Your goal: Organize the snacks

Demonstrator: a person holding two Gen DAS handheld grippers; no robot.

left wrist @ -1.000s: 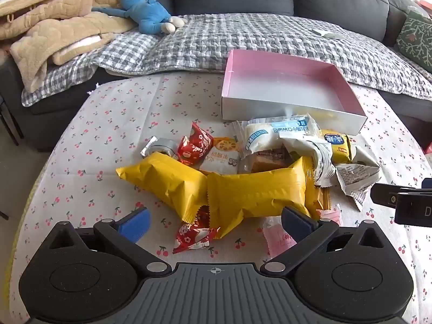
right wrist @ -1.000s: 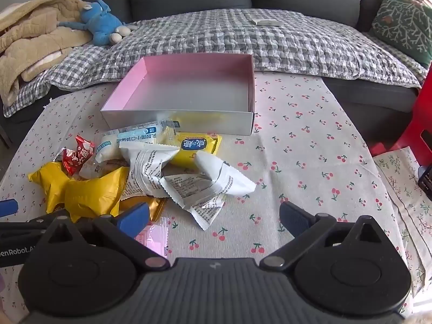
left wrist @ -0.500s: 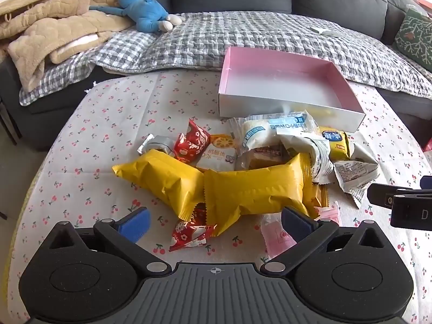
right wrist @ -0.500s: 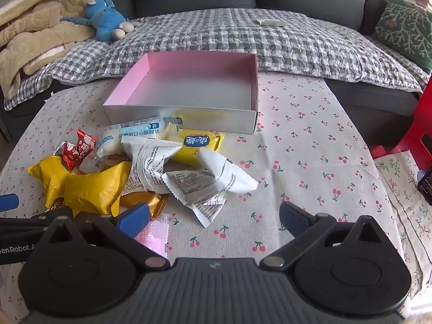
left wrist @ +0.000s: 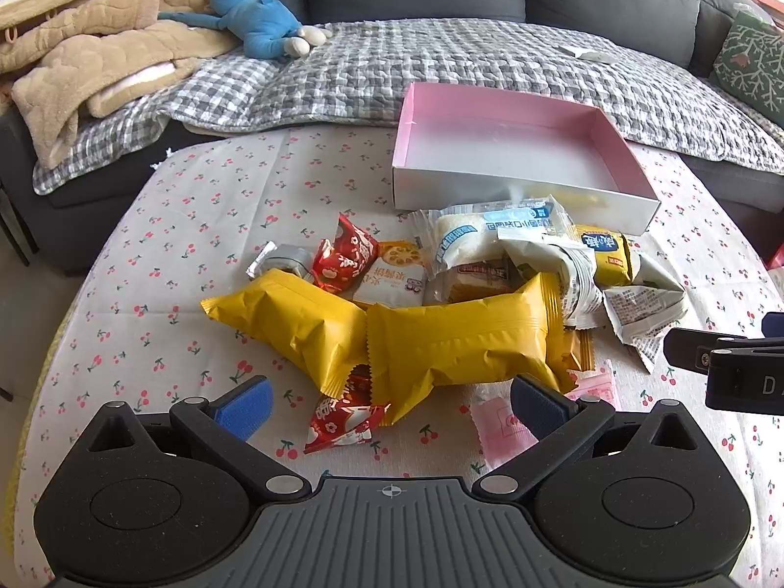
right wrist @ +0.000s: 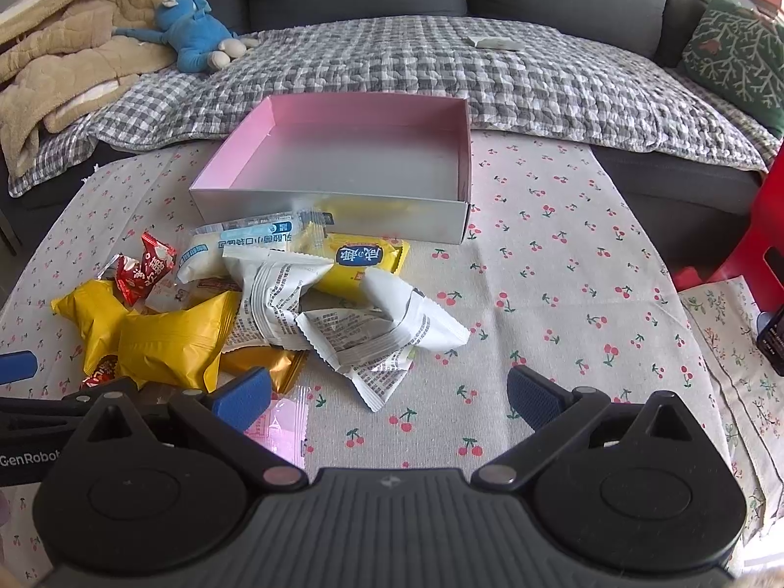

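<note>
Both grippers empty, jaws spread wide: left gripper point(left wrist: 389, 404), right gripper point(right wrist: 387, 392). Nothing held.

Risks from here (my read):
- The two big yellow packets point(left wrist: 382, 338) overlap each other and sit on a small red packet point(left wrist: 343, 421). Closing on the seam where they overlap could drag both, or flick the red one off the pile.
- Wrappers are glossy and puffy, so a pinch on the body may slip; the crimped edge looks safer.
- The white printed wrappers point(right wrist: 343, 313) are crumpled and tangled together, so lifting one probably pulls its neighbour.
- The grippers are close: the right one's finger shows at the right edge of the left view, so both reaching into the pile risks a clash.

Layout:
- Snack pile is centre frame in both views on the cherry-print cloth point(right wrist: 563, 294), just ahead of the fingertips. In the left view the yellow packets sit between the blue pads point(left wrist: 245, 404), nearly touching the right-hand one.
- In the right view the white wrappers sit ahead and left of centre.
- Pink box point(left wrist: 509, 117) is empty, behind the pile in the upper middle; the blue-and-white packet point(left wrist: 490, 235) lies against its front wall.
- Thin pink sachet point(right wrist: 279, 431) lies near the bottom, partly under the right gripper's left finger.
</note>
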